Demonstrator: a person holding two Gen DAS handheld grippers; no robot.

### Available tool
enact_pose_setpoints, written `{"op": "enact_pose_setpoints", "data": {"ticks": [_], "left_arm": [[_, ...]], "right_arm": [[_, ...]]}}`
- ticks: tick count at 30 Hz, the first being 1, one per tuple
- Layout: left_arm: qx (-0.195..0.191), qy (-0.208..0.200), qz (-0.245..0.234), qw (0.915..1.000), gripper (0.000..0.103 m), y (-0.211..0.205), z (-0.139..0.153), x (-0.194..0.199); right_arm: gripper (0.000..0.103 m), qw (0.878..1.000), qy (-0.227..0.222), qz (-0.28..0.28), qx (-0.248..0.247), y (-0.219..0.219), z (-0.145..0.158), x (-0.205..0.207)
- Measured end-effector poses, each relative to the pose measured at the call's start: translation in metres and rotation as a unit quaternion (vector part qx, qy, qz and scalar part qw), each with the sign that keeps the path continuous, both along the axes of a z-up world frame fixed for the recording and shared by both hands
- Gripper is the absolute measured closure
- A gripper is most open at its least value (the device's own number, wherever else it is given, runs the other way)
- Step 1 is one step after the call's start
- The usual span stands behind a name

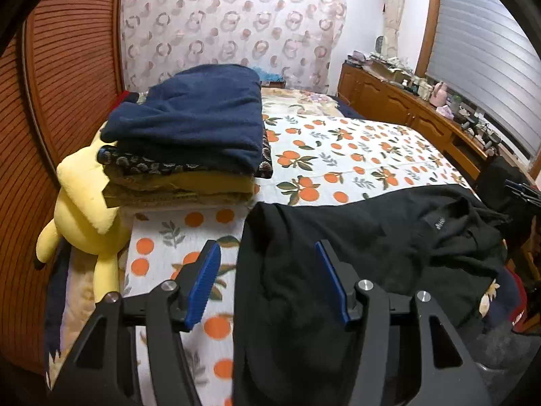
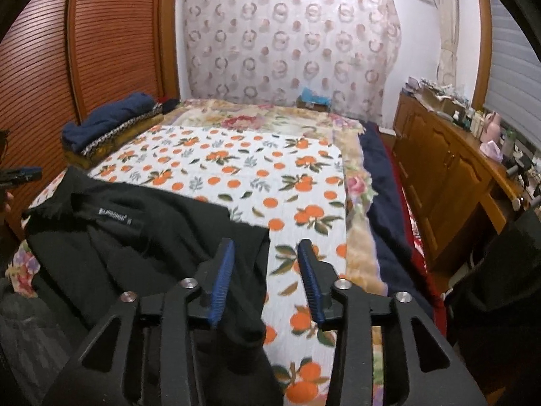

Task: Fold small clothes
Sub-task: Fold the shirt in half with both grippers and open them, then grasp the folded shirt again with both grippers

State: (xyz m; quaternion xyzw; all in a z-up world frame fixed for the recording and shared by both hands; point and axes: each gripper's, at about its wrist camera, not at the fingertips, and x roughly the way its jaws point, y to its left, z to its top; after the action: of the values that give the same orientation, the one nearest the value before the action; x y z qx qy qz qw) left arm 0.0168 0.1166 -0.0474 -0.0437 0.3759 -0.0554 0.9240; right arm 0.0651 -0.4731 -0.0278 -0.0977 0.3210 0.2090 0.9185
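Currently both grippers, left [image 1: 267, 282] and right [image 2: 267, 280], stand open. Each straddles an edge of the black garment [image 1: 372, 237] without pinching it. It lies on the bedspread [image 1: 338, 149], likely for folding.

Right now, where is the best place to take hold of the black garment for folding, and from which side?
Probably at the two near corners of the black garment: each edge already lies between open jaws, left gripper and right gripper. Come from the near bed edge, since the collar label faces away.
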Motion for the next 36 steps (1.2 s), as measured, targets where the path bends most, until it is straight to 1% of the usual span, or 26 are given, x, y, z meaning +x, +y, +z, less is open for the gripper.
{"op": "enact_pose_setpoints", "data": {"ticks": [5,9,13,16,19,21,24,26,36], "left_arm": [[0.007,0.012,0.008,0.9999,0.046,-0.001,-0.009,0.021],[0.02,0.026,0.003,0.9994,0.046,-0.007,-0.018,0.032],[0.026,0.041,-0.003,0.9988,0.046,-0.012,-0.028,0.042],[0.025,0.054,-0.001,0.9982,0.046,-0.012,-0.036,0.048],[0.022,0.062,0.0,0.9979,0.046,-0.011,-0.041,0.05],[0.02,0.066,0.0,0.9976,0.046,-0.009,-0.043,0.051],[0.014,0.074,0.0,0.9972,0.046,-0.007,-0.049,0.053],[0.009,0.069,0.001,0.9975,0.046,-0.005,-0.049,0.052],[0.016,0.068,0.0,0.9976,0.045,-0.006,-0.049,0.052]], "right_arm": [[0.056,1.0,0.022,0.008,0.003,0.013,-0.014,0.024],[0.056,0.999,0.043,0.013,0.003,0.025,-0.028,0.046],[0.056,0.998,0.058,0.017,0.001,0.032,-0.039,0.059],[0.055,0.997,0.075,0.024,-0.003,0.037,-0.048,0.067],[0.051,0.996,0.09,0.022,-0.012,0.039,-0.058,0.074],[0.048,0.994,0.103,0.021,-0.011,0.037,-0.064,0.078],[0.046,0.994,0.111,0.022,-0.009,0.037,-0.069,0.081],[0.045,0.993,0.112,0.023,-0.008,0.039,-0.07,0.08],[0.045,0.992,0.118,0.037,-0.008,0.046,-0.072,0.076]]}}
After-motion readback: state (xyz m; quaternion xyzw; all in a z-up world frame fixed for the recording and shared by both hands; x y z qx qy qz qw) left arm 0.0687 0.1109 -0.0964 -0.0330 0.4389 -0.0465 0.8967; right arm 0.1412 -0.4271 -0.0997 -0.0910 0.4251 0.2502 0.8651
